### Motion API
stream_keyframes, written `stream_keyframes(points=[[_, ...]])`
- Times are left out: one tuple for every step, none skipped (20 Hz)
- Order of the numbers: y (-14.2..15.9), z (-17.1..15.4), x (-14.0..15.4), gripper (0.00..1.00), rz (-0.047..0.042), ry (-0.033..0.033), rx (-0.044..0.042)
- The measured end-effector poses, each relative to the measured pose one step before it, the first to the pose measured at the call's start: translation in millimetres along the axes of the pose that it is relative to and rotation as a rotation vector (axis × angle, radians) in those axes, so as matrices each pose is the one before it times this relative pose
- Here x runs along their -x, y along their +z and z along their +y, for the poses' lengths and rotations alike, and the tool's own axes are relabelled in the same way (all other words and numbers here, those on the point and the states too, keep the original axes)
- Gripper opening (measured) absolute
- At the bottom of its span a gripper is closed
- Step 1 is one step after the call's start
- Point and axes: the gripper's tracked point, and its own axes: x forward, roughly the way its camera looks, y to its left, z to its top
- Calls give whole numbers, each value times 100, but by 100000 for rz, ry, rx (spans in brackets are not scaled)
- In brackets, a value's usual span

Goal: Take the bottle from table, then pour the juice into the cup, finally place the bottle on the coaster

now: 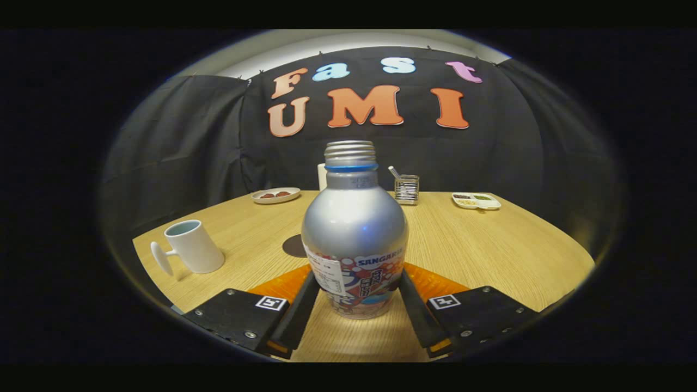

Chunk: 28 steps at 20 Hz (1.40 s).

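A silver aluminium bottle (354,223) with a printed label and a bare threaded neck stands upright between my fingers. My gripper (356,280) is shut on the bottle, one finger pressed against each side of its lower body. The bottle's base is at or just above the wooden table (479,250); I cannot tell which. A white cup (195,246) with its handle turned left stands on the table, ahead and to the left of the fingers. A dark round coaster (293,246) lies just beyond the bottle on its left, partly hidden by it.
At the table's far edge are a small plate (275,195) with red pieces, a wire holder (407,189) with a utensil in it, and a white divided dish (476,200). A white object (321,177) peeks out behind the bottle's neck. The black cloth wall rises close behind.
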Motion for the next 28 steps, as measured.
stream_keyframes(points=[[73,208,-54,80,572,-82,1416],[112,63,-68,80,450,-807,1724],[173,125,-137,80,40,-506,2112],[208,59,23,80,-252,-718,2355],[305,154,-61,80,-220,-561,2664],[287,327,-91,79,-106,-195,2781],[88,360,10,79,530,203,2758],[281,410,-157,80,193,150,2862],[299,441,-216,80,-192,-328,3204],[246,185,-82,80,-355,-664,3545],[365,214,-123,80,-458,-725,3855],[281,242,-119,78,-357,-1021,3741],[463,60,-77,79,-1044,-1550,3642],[250,-45,-104,79,-698,-1480,3838],[421,100,-137,79,-712,-1238,3692],[318,27,-164,79,-660,-1043,3422],[411,90,-116,79,-542,-759,3144],[321,243,-87,79,-390,-568,2927],[315,209,-273,79,-943,-813,2665],[501,233,38,79,-1422,-360,2808],[349,160,-136,79,-604,-270,2622],[181,54,-219,79,-814,-643,2422],[346,65,-86,79,-1051,-576,2441],[332,85,-215,79,-790,-861,2468],[309,49,-19,79,-699,-678,2686],[239,-31,-223,79,-783,-1126,2658],[345,-1,-131,79,-717,-1090,2742],[433,18,-87,79,-633,-994,2573]])
